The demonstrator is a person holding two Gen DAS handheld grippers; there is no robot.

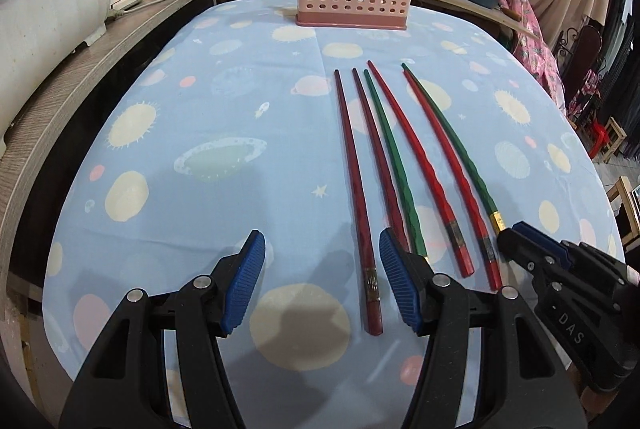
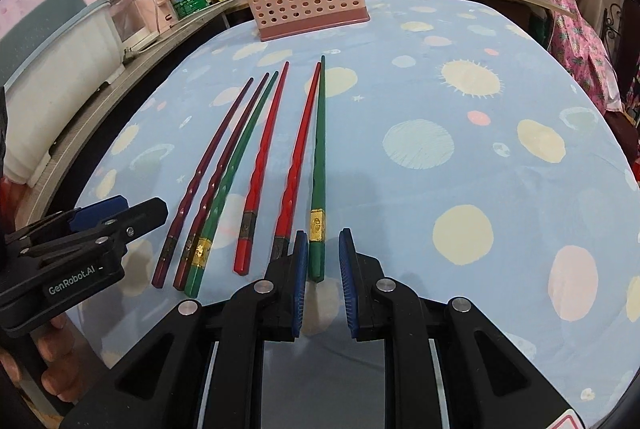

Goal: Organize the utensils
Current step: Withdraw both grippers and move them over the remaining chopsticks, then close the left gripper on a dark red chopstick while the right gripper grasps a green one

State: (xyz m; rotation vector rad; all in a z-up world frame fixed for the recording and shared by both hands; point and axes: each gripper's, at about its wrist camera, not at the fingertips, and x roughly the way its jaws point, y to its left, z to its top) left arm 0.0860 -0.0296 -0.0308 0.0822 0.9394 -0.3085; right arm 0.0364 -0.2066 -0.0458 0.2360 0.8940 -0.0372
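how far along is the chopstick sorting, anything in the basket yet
Done: nothing that shows. All six chopsticks lie on the tablecloth, and the pink basket shows none of them inside. In hand: nothing. The left gripper stands open around the leftmost dark red chopstick; the right gripper is narrowly open around the rightmost green chopstick. Left: all six.

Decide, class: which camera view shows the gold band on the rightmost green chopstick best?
The right wrist view: the gold band faces the camera, its pattern clear. In the left wrist view the same band appears small, partly hidden by the right gripper.
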